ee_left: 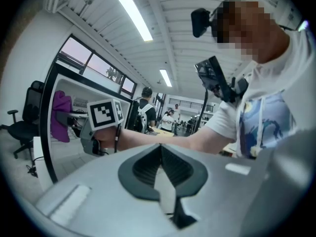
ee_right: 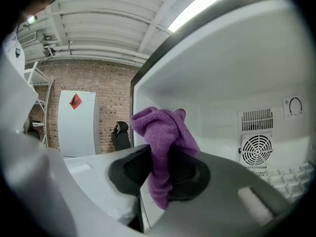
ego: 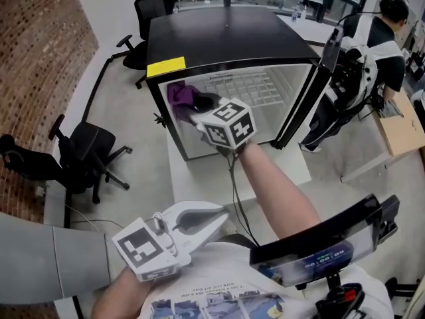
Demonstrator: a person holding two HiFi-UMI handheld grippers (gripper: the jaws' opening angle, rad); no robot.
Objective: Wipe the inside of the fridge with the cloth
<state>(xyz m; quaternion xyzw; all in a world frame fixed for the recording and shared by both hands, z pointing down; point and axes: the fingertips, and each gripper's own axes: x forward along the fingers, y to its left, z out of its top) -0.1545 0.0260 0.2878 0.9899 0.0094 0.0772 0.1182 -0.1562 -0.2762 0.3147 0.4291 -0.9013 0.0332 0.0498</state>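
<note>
A black mini fridge (ego: 219, 35) stands open on a white base, with its door (ego: 307, 95) swung out to the right. Its white inside holds a wire shelf (ego: 249, 88). My right gripper (ego: 196, 109) is shut on a purple cloth (ego: 179, 96) and reaches into the opening near the left wall. In the right gripper view the cloth (ee_right: 165, 137) hangs bunched between the jaws of my right gripper (ee_right: 160, 169), with a fan grille (ee_right: 256, 149) on the back wall beyond. My left gripper (ego: 222, 216) is held low by the person's chest, shut and holding nothing. The left gripper view shows its jaws (ee_left: 160, 152) closed.
A black office chair (ego: 86, 155) stands left of the fridge, and others (ego: 143, 12) stand behind it. A seated person (ego: 382, 38) works at a desk (ego: 402, 128) on the right. A screen device (ego: 319, 251) hangs at my chest. A brick wall (ego: 33, 58) lies at left.
</note>
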